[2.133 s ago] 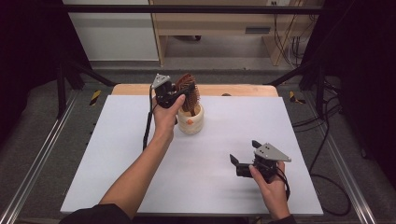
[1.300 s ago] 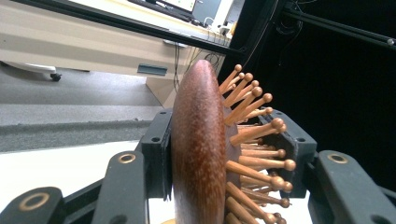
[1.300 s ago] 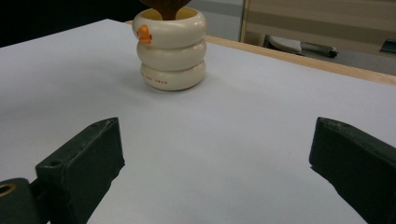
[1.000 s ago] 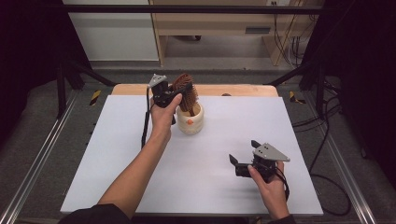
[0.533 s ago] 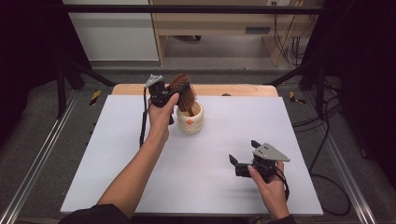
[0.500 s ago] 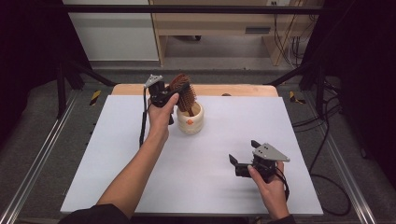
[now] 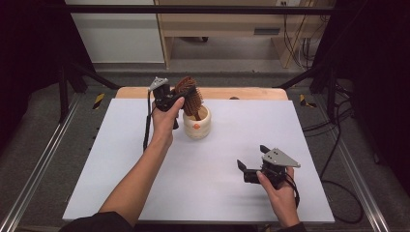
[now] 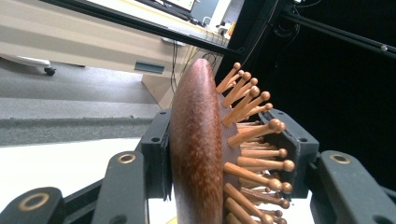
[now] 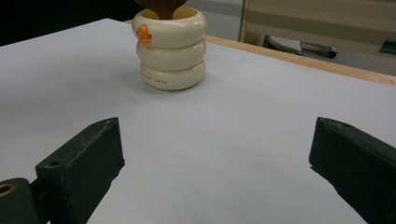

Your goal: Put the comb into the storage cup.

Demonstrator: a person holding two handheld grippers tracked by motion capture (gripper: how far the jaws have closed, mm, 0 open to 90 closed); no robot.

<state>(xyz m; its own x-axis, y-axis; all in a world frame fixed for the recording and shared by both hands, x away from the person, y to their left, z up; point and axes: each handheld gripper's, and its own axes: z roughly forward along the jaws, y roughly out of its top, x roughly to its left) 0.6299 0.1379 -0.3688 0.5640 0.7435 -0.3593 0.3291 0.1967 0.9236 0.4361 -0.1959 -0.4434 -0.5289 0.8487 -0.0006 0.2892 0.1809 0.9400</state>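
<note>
White table (image 7: 145, 188) under me: my left gripper (image 7: 170, 99), arm stretched forward, clamps the wooden hairbrush (image 7: 189, 96) above the cream cup (image 7: 197, 123); my right gripper (image 7: 251, 166) rests low, jaws spread.

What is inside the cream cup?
The brush handle goes down into the cup, with the head above the rim, clamped by the left gripper. The cup's bottom is hidden.

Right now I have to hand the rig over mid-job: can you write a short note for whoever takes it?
Left gripper: shut on the head of the wooden brush, back on one pad, bristles on the other.
Right gripper: open, nothing between its jaws, low over the table, near its front right.
Cup: upright at the far middle of the table. The brush's handle end is in its mouth.
Done: brush gripped.
Left: I cannot tell if the brush is going in or coming out, so check before moving.
</note>
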